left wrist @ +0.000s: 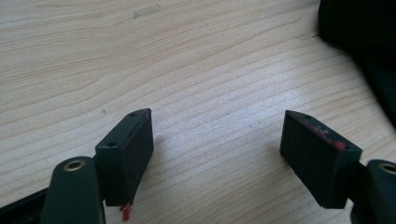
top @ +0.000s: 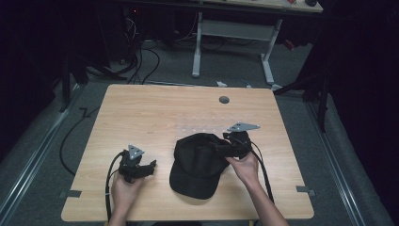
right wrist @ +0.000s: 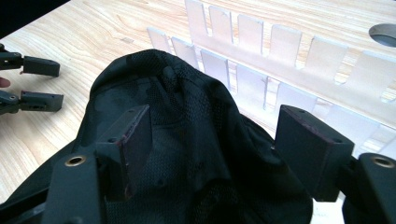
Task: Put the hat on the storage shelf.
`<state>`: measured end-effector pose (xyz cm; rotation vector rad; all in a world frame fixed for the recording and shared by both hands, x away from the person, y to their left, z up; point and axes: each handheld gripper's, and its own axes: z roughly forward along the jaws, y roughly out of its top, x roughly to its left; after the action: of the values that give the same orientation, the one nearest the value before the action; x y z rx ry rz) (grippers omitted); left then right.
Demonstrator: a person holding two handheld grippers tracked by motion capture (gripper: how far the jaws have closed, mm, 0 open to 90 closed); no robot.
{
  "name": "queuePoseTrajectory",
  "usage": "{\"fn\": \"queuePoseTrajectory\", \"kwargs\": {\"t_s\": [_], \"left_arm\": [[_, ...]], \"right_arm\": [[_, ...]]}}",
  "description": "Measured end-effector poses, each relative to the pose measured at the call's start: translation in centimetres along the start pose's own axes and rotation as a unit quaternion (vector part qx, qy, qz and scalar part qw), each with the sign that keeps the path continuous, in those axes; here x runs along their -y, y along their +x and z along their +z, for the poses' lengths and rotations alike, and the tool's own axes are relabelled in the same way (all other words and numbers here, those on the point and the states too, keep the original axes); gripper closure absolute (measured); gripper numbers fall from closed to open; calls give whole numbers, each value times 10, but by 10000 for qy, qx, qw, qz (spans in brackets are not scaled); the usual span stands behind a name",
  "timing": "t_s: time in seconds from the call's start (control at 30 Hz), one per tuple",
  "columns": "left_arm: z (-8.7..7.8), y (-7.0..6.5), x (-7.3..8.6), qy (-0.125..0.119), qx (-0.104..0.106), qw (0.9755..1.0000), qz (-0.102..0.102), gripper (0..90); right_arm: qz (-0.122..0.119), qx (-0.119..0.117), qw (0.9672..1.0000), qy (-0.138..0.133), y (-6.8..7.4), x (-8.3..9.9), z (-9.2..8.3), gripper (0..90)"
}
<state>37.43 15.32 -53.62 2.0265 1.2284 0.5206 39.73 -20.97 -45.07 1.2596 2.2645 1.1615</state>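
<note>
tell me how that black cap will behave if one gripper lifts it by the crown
The black cap would probably sag: its mesh crown already lies crumpled and folded in the right gripper view. The brim looks flatter and likely stiffer, so it may hang down. It seems light, and unlikely to roll on the table.

Looks like a lab / recording room. Dark curtained walls all round, grey carpet floor (top: 42, 141). Cables (top: 141, 61) tangled at upper left by dark gear, a second bench (top: 235, 28) w/ white legs at top centre. Plain wood desk (top: 155, 113) w/ cable hole (top: 224, 100), tape marks (top: 70, 193) at its lower corners.
</note>
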Motion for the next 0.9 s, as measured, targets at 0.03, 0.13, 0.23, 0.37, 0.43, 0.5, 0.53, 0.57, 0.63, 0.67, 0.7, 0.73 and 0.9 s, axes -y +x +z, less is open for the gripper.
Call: {"fn": "queuePoseTrajectory", "kwargs": {"t_s": [0.03,0.13,0.23,0.37,0.43,0.5,0.53,0.57,0.63,0.67,0.7,0.73,0.9], "left_arm": [[0,0,0,1,2,10000,-1,260],[0,0,0,0,1,10000,0,260],[0,0,0,0,-1,10000,2,260],[0,0,0,-1,-1,10000,2,259],[0,0,0,-1,-1,10000,3,260],[0,0,0,7,-4,10000,2,259],[0,0,0,0,-2,10000,2,260],[0,0,0,1,-1,10000,2,260],[0,0,0,-1,-2,10000,1,260],[0,0,0,0,-1,10000,2,259],[0,0,0,0,-2,10000,2,259],[0,0,0,0,-2,10000,2,259],[0,0,0,7,-5,10000,4,259]], "right_arm": [[-18,-6,10000,-5,0,0,2,279],[-10,-33,10000,19,-1,-2,6,285],[-6,-24,10000,49,-1,-2,11,297],[18,-34,9999,112,-3,-3,17,320],[44,-47,9999,140,-3,-2,19,334],[20,-62,9999,146,-4,-2,21,346],[43,-70,9998,177,-4,-1,23,351],[53,-70,9998,198,-4,-1,24,355],[80,-83,9996,248,-5,0,27,358],[92,-87,9996,253,-5,0,28,359],[127,-100,9995,264,-6,1,28,362],[133,-107,9995,253,-6,1,29,365],[194,-125,9993,279,-8,1,30,404]]}}
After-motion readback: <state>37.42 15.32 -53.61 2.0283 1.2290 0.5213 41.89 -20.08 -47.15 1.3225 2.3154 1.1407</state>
